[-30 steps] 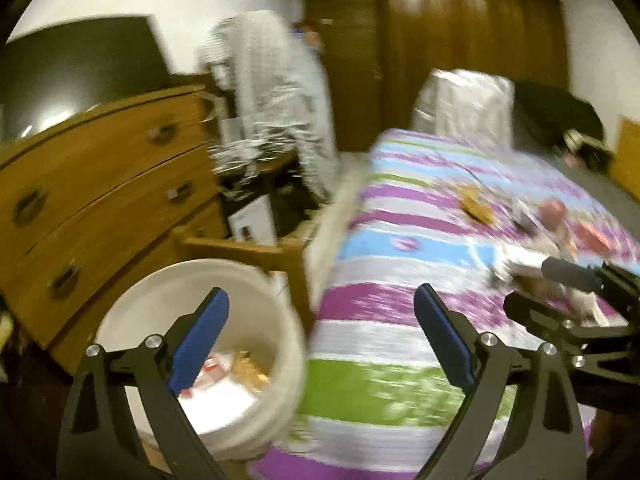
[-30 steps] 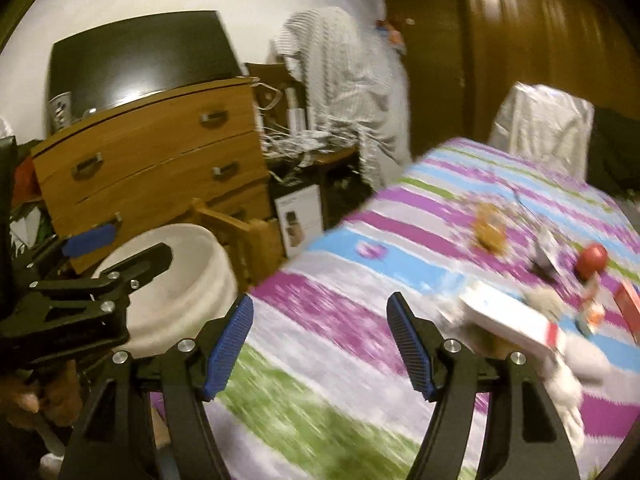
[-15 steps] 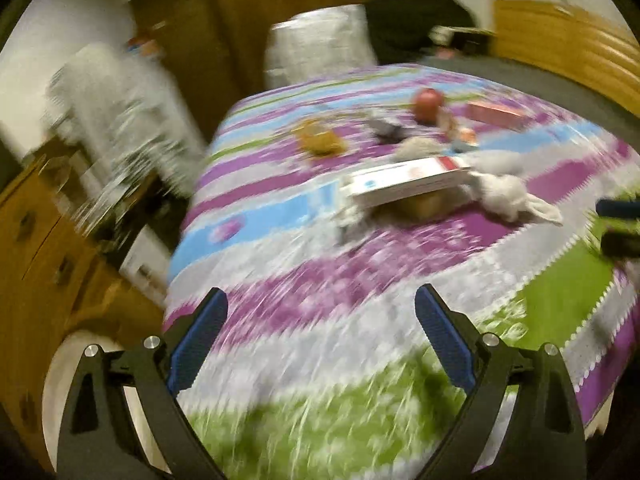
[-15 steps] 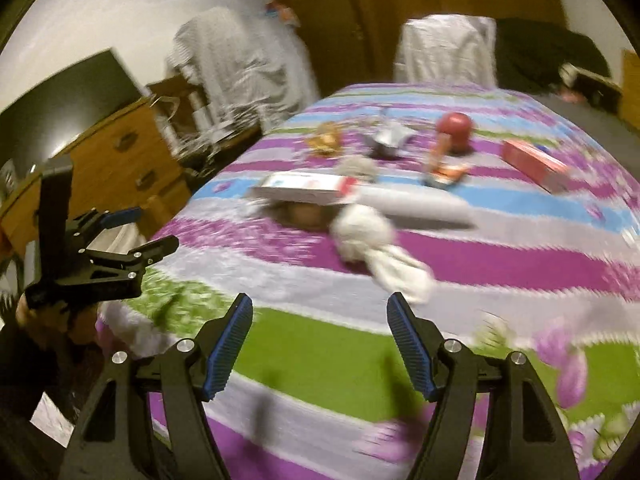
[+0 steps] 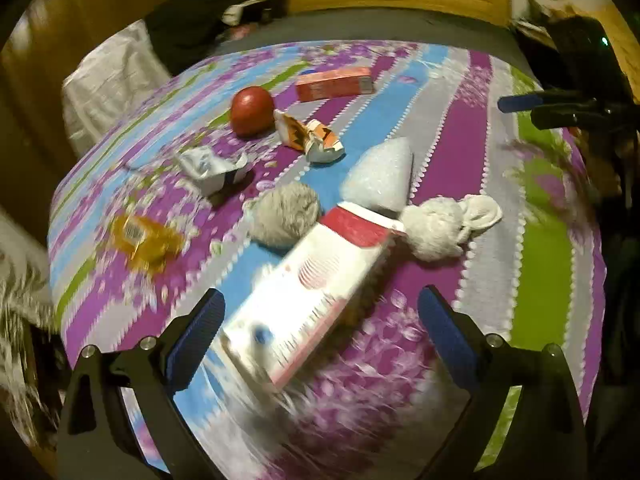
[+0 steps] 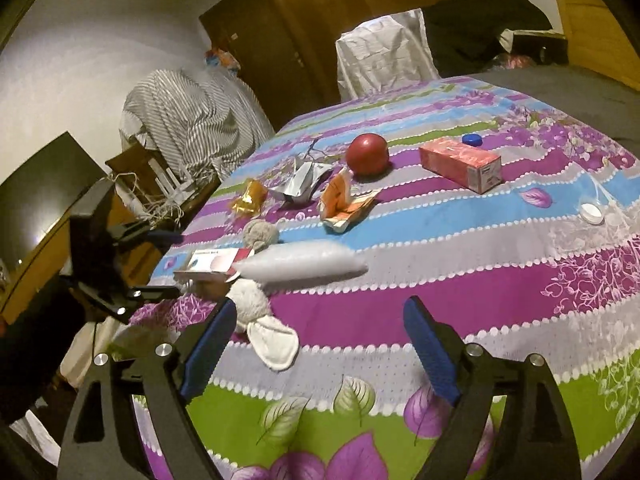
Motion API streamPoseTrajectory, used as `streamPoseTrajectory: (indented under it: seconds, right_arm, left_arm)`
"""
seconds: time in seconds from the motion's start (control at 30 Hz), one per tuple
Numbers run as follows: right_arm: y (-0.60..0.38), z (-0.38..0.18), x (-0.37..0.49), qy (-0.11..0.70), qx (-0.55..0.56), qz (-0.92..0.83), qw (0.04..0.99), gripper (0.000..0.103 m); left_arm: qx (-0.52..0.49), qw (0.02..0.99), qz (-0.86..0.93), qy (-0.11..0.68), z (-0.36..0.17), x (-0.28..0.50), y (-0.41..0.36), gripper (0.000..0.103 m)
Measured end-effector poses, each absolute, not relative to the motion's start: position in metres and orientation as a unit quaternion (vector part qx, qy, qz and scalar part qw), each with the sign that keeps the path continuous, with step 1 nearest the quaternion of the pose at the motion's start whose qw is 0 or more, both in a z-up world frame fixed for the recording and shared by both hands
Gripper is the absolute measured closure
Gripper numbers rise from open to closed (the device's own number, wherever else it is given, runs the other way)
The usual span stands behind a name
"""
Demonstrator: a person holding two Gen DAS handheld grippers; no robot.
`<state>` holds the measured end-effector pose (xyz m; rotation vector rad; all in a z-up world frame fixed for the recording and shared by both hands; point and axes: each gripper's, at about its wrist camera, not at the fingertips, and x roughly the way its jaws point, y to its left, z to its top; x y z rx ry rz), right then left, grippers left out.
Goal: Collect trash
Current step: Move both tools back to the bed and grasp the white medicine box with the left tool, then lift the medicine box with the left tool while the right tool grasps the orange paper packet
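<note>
- Blue-padded left gripper [image 5: 320, 336]: jaws spread wide, holding nothing, poised over the white-and-red box [image 5: 308, 292] at the bed's near edge, apparently lined up to take it.
- Blue-padded right gripper [image 6: 316, 354]: equally wide apart and empty, hovering above the bedspread [image 6: 520, 320] near the white sock [image 6: 272, 340].
- Trash lay scattered mid-bed: orange wrapper [image 6: 344, 200], foil wrapper [image 6: 300, 184], amber wrapper [image 6: 248, 198], red carton [image 6: 460, 164].
- Right view alone showed the blue cap [image 6: 472, 139] and white lid [image 6: 591, 212] towards the far edge.
- Left view alone showed the box's printed face.
</note>
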<state>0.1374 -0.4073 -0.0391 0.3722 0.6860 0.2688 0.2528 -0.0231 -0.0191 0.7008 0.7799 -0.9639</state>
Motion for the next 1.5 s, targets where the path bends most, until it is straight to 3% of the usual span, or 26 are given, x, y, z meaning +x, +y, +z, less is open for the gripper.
streamPoseTrajectory:
  seconds: [0.3, 0.43, 0.53, 0.7, 0.8, 1.1, 1.23, 1.3, 1.5]
  right_arm:
    - [-0.406, -0.063, 0.145, 0.359, 0.219, 0.139, 0.897, 0.017]
    - [-0.406, -0.061, 0.144, 0.352, 0.213, 0.134, 0.901, 0.017]
    - [-0.405, -0.057, 0.140, 0.343, 0.214, 0.137, 0.904, 0.017]
    - [-0.396, -0.054, 0.138, 0.343, 0.197, 0.146, 0.907, 0.017]
    - [-0.388, -0.054, 0.137, 0.344, 0.195, 0.155, 0.906, 0.017]
    - [-0.364, -0.041, 0.123, 0.337, 0.169, 0.163, 0.912, 0.017]
    - [-0.370, -0.035, 0.115, 0.330, 0.166, 0.158, 0.916, 0.017]
    - [-0.373, -0.037, 0.113, 0.330, 0.172, 0.158, 0.915, 0.017]
    - [-0.371, -0.045, 0.112, 0.336, 0.180, 0.167, 0.909, 0.017]
  left_arm:
    - [0.368, 0.678, -0.478, 0.421, -0.062, 0.288, -0.035, 0.009]
    - [0.329, 0.691, -0.454, 0.456, -0.063, 0.280, -0.025, 0.037]
    - [0.229, 0.729, -0.416, 0.494, -0.051, 0.261, 0.006, 0.039]
    - [0.108, 0.789, -0.292, 0.529, -0.044, 0.193, 0.058, 0.039]
    - [0.059, 0.833, -0.202, 0.511, -0.047, 0.157, 0.074, 0.035]
    - [-0.076, 0.868, -0.223, 0.437, -0.026, 0.191, 0.029, 0.035]
    - [-0.037, 0.893, -0.217, 0.394, 0.008, 0.195, 0.019, 0.034]
    - [-0.042, 0.901, -0.201, 0.383, 0.019, 0.188, 0.036, 0.027]
    - [-0.045, 0.899, -0.156, 0.406, 0.009, 0.166, 0.077, 0.027]
